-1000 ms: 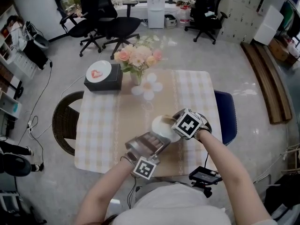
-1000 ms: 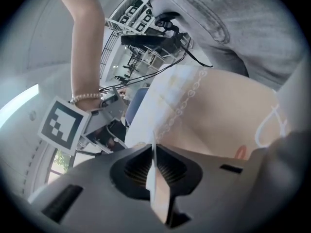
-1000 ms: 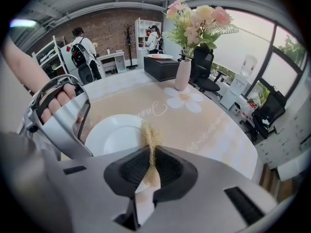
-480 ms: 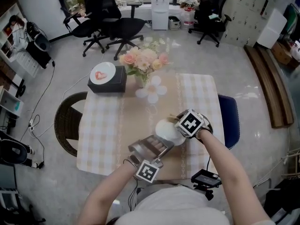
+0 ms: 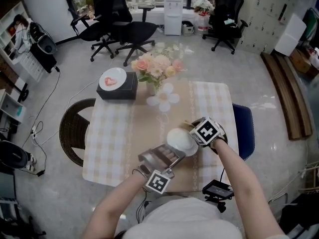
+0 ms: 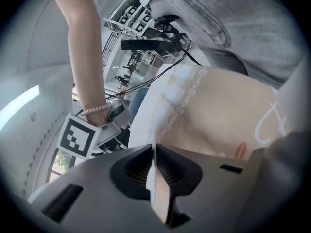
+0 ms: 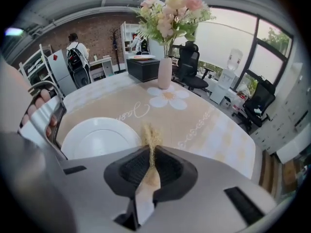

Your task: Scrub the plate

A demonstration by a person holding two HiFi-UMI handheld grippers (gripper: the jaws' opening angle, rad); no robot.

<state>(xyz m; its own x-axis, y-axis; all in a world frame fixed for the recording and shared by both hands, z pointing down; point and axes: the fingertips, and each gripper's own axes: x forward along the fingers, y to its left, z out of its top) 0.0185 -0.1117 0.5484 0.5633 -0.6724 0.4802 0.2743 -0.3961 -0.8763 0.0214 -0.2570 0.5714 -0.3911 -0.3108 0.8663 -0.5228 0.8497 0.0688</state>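
A white plate [image 5: 180, 139] is held just above the beige runner of the checked table [image 5: 107, 143], near the front edge. My left gripper [image 5: 170, 152] is shut on the plate's near rim; in the left gripper view the thin white rim [image 6: 156, 188] runs between the closed jaws of the left gripper [image 6: 154, 171]. My right gripper [image 5: 195, 133] sits at the plate's right side. It is shut on a straw-coloured scrubber [image 7: 151, 142], whose fibres stick out past the right gripper [image 7: 151, 166] next to the plate [image 7: 99, 137].
A vase of pink flowers [image 5: 157, 66] and a flower-shaped mat [image 5: 163, 97] stand on the far half of the runner. A black box topped by a heart-marked dish [image 5: 118, 83] is at the back left. A wicker chair [image 5: 70, 131] and a blue chair [image 5: 245, 128] flank the table.
The head view has drifted a little, so everything sits slightly lower and to the right. Both grippers keep their hold and stay at the plate.
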